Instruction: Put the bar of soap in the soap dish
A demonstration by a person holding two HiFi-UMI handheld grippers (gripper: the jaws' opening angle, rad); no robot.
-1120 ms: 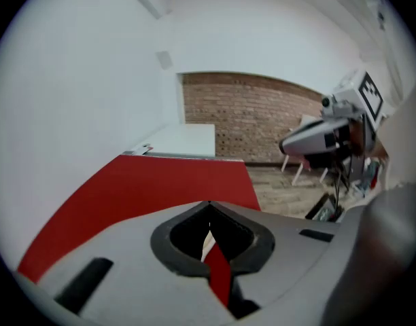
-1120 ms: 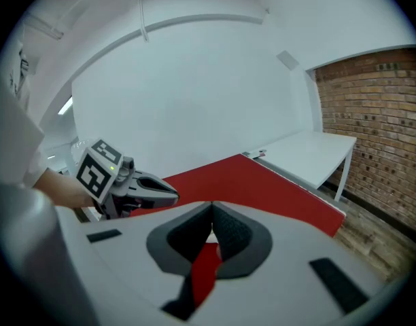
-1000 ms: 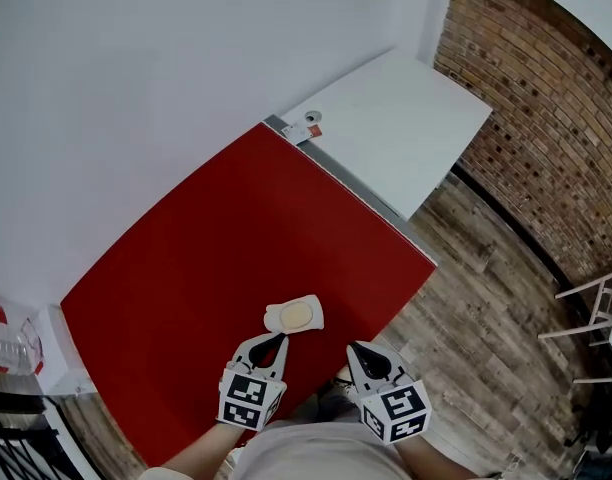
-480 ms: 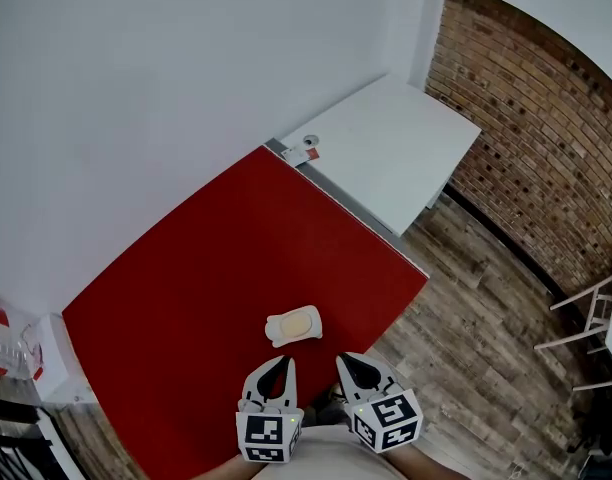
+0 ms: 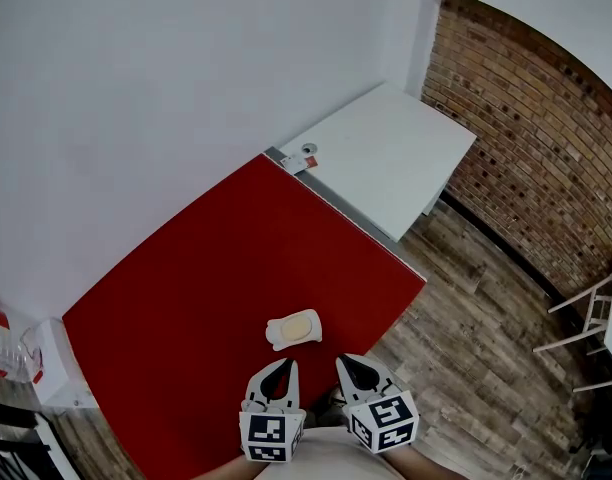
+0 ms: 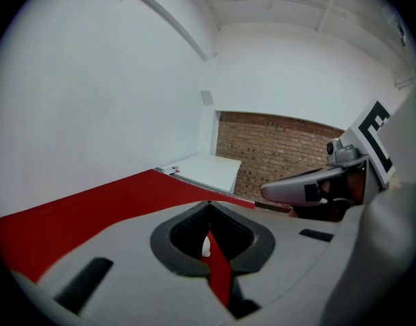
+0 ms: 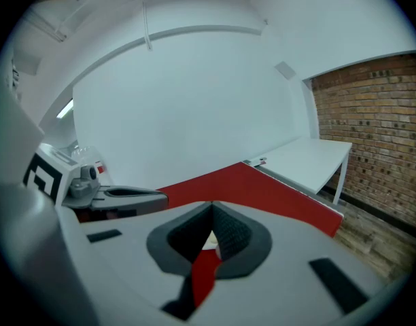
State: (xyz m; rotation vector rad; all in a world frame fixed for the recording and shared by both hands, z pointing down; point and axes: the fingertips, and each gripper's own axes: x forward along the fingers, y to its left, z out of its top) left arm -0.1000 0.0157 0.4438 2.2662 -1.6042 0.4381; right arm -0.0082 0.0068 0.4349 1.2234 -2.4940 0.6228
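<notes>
Soap (image 5: pixel 300 324), pale yellow, lies in the white dish (image 5: pixel 276 335) near the front edge of the red table (image 5: pixel 186 288), wide tabletop beyond; left claw (image 5: pixel 289 363) and right claw (image 5: pixel 341 360) hang closed, empty.

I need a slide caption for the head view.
Bar of soap in soap dish on red table; left hand-held gripper and right hand-held gripper both shut.

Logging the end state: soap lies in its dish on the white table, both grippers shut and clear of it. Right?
No: the head view shows the soap dish, bar of soap inside, on the red table, not the white table. The left gripper and right gripper are shut and clear of it.
</notes>
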